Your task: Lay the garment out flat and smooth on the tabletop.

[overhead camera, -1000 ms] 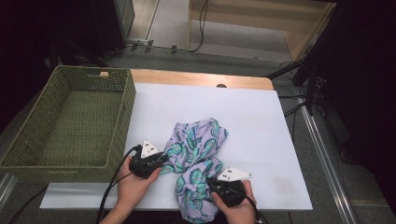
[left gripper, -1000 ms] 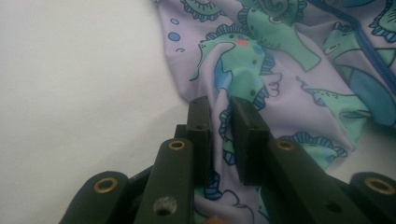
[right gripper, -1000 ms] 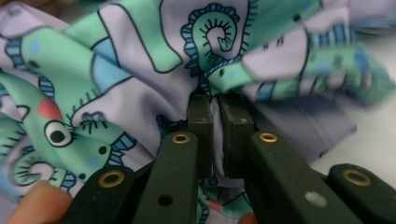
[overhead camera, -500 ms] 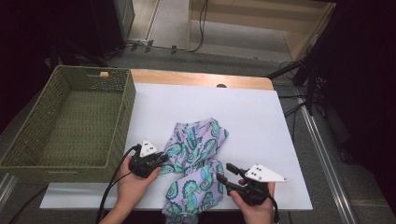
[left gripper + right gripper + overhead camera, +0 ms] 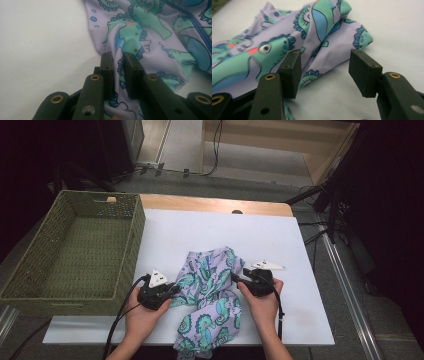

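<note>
Right gripper (image 5: 235, 279) moved from garment's (image 5: 210, 305) near end to its right edge, jaws opening, empty; left gripper (image 5: 172, 292) pinched cloth; grab 1 layer

We see a lilac cloth (image 5: 210, 292) printed with mint-green seahorses that carry blue fins, dark outlines and small pink-red cheek spots, lying on a plain white table (image 5: 280, 240) edged at the far side by a light wooden strip (image 5: 210, 204). We note an olive-green woven basket (image 5: 75, 252). Both grippers, left (image 5: 172, 290) and right (image 5: 235, 279), are black with brass-coloured rivets.
</note>
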Demonstrator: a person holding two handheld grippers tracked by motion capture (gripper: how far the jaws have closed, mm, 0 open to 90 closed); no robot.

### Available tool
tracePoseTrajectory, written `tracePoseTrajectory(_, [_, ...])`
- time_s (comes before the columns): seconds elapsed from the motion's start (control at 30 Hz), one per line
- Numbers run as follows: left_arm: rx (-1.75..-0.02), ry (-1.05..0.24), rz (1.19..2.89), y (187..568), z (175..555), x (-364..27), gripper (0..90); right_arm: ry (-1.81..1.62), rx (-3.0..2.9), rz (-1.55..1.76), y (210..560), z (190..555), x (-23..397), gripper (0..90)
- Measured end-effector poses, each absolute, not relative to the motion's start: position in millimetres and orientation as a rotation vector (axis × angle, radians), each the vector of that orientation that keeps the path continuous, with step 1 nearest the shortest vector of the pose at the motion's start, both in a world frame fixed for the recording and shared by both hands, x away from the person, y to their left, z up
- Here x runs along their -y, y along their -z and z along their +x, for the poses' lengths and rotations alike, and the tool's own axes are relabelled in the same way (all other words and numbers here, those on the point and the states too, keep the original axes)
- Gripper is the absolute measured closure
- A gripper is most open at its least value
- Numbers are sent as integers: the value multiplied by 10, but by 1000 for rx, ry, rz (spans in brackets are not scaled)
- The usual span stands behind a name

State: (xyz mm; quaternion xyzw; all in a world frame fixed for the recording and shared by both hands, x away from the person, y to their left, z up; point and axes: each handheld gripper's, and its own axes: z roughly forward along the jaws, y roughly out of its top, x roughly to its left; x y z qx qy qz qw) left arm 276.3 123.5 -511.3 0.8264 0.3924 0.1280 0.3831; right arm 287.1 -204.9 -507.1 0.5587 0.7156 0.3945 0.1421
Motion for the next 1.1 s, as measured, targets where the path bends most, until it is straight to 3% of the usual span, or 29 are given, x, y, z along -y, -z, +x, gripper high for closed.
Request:
tracePoseTrajectory(0.07, [-1001,-330,2110,5113,2760,-1233,784,-1105,-2078,1635,5118,2944,1983,462])
tracePoseTrajectory(0.17, [-1003,-332,2107,5114,2761,-1234,796,-1078,-2101,1633,5169,2979,1954,768])
tracePoseTrajectory(0.23, [-1004,-335,2108,5113,2761,-1239,807,-1107,-2082,1600,5128,2935,1991,866])
tracePoseTrajectory(0.6, [-1008,-346,2109,5111,2760,-1239,851,-1164,-1827,1567,4695,2476,2772,873])
tracePoseTrajectory(0.8, [-1008,-342,2108,5111,2766,-1242,854,-1079,-1765,1589,4671,2194,3081,869])
tracePoseTrajectory(0.97, [-1016,-334,2103,5103,2773,-1248,837,-987,-1746,1735,4916,2176,3266,706])
tracePoseTrajectory(1.1, [-1001,-321,2070,5041,2812,-1274,728,-1094,-1799,1619,4801,2258,3249,635])
